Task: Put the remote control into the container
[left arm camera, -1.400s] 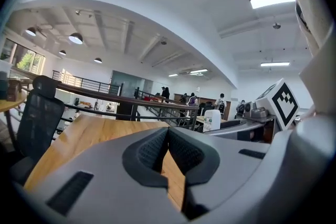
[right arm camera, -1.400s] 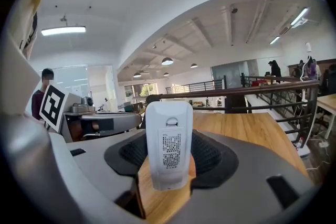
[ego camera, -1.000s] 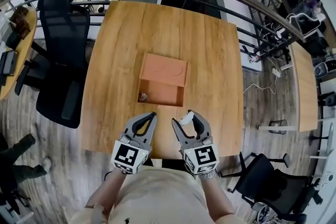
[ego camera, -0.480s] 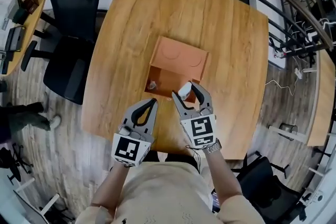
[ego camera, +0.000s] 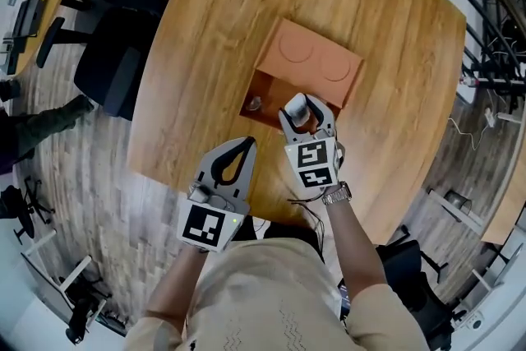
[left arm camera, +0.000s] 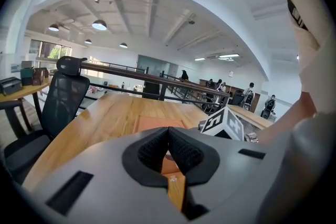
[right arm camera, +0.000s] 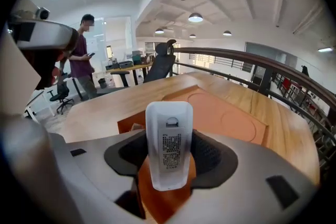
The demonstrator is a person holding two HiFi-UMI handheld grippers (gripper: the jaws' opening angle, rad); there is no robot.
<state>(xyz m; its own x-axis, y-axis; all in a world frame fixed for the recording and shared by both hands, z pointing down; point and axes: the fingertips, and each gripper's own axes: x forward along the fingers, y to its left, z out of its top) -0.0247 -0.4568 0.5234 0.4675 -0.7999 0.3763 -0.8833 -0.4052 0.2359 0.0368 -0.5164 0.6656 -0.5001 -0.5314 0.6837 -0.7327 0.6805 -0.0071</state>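
Observation:
My right gripper (ego camera: pixel 306 113) is shut on a white remote control (right arm camera: pixel 168 141), which stands upright between the jaws with its label side toward the camera. In the head view the remote control (ego camera: pixel 296 106) hangs over the open near half of the orange container (ego camera: pixel 300 78). A lid with two round recesses covers the container's far half (right arm camera: pixel 220 110). A small grey object (ego camera: pixel 254 103) lies in the open compartment's left corner. My left gripper (ego camera: pixel 241 146) is shut and empty, held above the table's near edge to the left of the container.
The round wooden table (ego camera: pixel 214 37) carries only the container. A black office chair (ego camera: pixel 123 20) stands at the table's left. A dark railing (right arm camera: pixel 252 63) runs behind the table. A person (right arm camera: pixel 80 55) stands by desks far off.
My right gripper has carried the remote control forward from the table's near edge to above the container's open half. The left gripper has stayed near the edge, shut.

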